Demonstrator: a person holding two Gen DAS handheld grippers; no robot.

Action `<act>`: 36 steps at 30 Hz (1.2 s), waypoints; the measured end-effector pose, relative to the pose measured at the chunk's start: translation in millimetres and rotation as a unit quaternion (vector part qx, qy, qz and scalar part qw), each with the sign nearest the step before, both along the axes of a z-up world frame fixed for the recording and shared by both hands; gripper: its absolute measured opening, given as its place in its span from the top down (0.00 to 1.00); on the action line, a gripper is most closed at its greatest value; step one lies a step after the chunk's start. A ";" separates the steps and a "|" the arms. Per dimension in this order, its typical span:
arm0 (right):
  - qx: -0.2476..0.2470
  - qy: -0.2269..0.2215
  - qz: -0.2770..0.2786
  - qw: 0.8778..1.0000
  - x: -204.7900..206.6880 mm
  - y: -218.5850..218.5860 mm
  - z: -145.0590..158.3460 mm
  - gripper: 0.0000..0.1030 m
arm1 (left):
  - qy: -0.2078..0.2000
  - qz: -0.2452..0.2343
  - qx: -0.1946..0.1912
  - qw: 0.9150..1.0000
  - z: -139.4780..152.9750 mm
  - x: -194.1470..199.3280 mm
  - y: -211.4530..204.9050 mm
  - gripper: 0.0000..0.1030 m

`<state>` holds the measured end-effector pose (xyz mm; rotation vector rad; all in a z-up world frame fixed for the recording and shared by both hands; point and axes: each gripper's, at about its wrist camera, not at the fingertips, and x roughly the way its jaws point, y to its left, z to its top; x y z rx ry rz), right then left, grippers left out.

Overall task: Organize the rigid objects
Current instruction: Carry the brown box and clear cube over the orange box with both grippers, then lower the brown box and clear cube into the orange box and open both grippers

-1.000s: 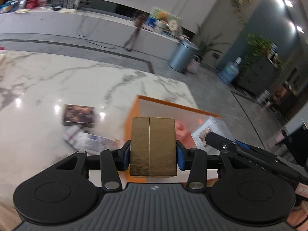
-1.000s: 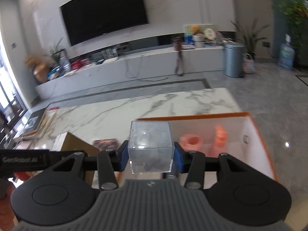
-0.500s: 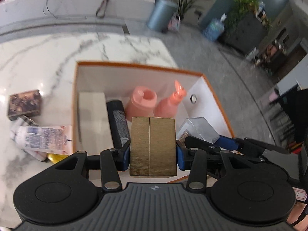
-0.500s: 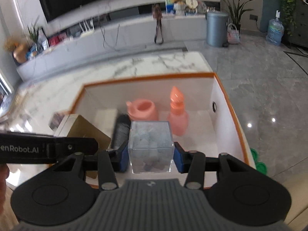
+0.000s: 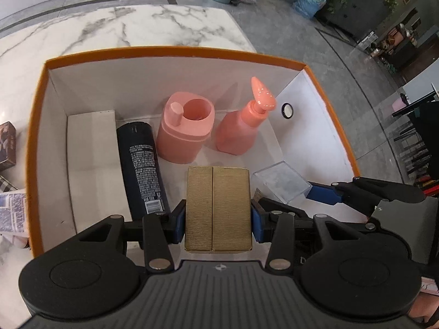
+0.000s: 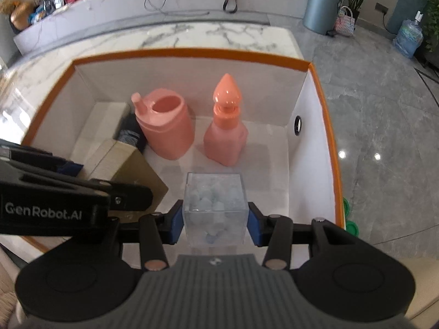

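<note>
Both claws had dropped from above the bench to hang over the orange box, each with its load.

Left claw was clamped on the gold box, right claw on the clear cube, both near the orange box's front wall. Best lowered upright into bare floor, clear of the pink bottle. That floor beneath both loads was hidden.

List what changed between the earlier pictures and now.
Both grippers tipped down and descended over the orange-rimmed white box. The left gripper kept its ribbed gold box; the right gripper kept its clear plastic cube. Nothing released; the box's contents unmoved.
</note>
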<state>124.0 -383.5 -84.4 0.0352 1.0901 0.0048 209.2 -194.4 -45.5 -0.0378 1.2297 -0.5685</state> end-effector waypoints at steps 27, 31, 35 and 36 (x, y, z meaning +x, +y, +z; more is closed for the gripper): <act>-0.018 0.092 0.050 0.994 24.5 17.8 -36.0 0.54 | 0.048 0.007 0.066 0.997 -34.5 29.1 -14.1 0.44; -0.019 0.093 0.052 0.994 28.8 21.2 -36.5 0.53 | 0.055 0.006 0.062 0.997 -34.6 30.8 -14.4 0.40; -0.029 0.093 0.065 0.993 29.3 24.5 -36.9 0.52 | 0.060 -0.011 0.055 0.997 -35.5 32.0 -14.1 0.36; -0.032 0.093 0.068 0.993 28.7 25.2 -37.2 0.52 | 0.060 -0.017 0.055 0.997 -35.7 31.2 -15.3 0.34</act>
